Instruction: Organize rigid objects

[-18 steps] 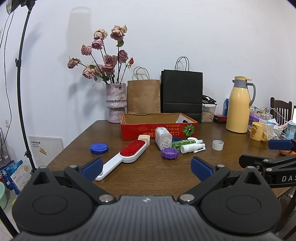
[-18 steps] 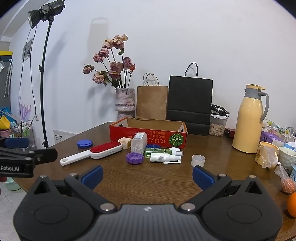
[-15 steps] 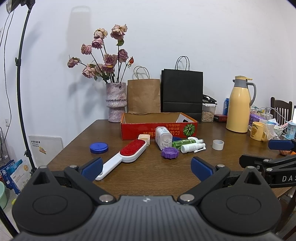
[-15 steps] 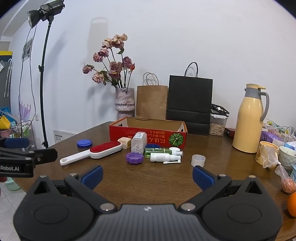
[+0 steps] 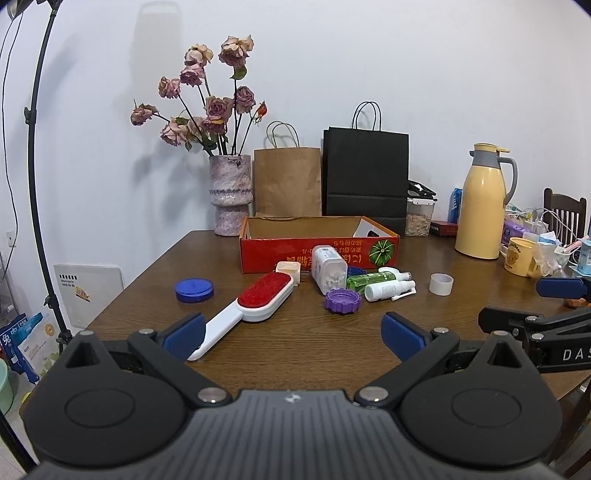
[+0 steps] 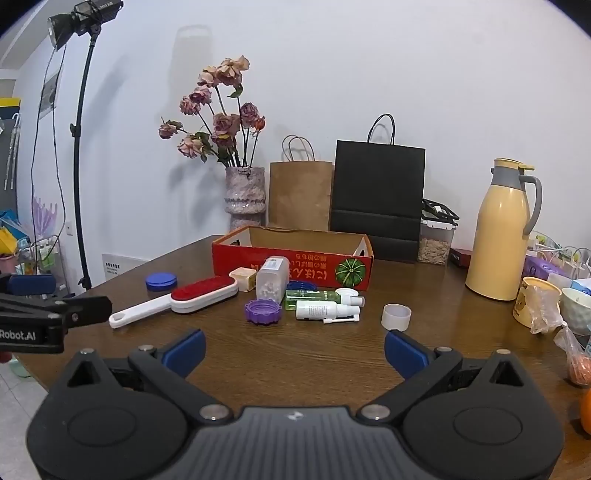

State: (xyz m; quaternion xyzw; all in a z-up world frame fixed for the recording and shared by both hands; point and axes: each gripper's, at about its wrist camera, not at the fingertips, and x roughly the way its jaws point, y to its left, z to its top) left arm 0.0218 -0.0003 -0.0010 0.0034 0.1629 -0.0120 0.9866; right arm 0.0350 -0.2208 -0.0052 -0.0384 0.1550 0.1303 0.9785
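Nearest, the left gripper [image 5: 291, 338] hangs over the near edge of the wooden table [image 5: 295, 354] with its blue pads spread wide and nothing between them; the right gripper [image 6: 293, 349] is likewise spread wide and empty. Just beyond lies the lint brush [image 5: 255, 304], the tip of its white handle hidden behind the left gripper's pad in the left view, while the right view shows the whole handle [image 6: 142, 314]. Near it sit a blue lid [image 5: 194, 290], a purple cap [image 5: 342, 301], a small cream box [image 5: 288, 268], a clear pill bottle [image 5: 328, 273] on its side, a green bottle [image 5: 373, 277] and a white spray bottle [image 5: 388, 290] touching each other, and a white cup [image 5: 441, 284] standing apart. A blue object behind the pill bottle is mostly hidden [image 6: 301, 285]. Behind these stands the red cardboard box [image 5: 317, 249], its inside only partly visible. Farther back are a vase of roses [image 5: 231, 195], two paper bags and a yellow thermos [image 5: 482, 206]. Only the right view shows the studio lamp [image 6: 79, 18] on its stand and an orange fruit cut off by the frame's edge [image 6: 586, 410].
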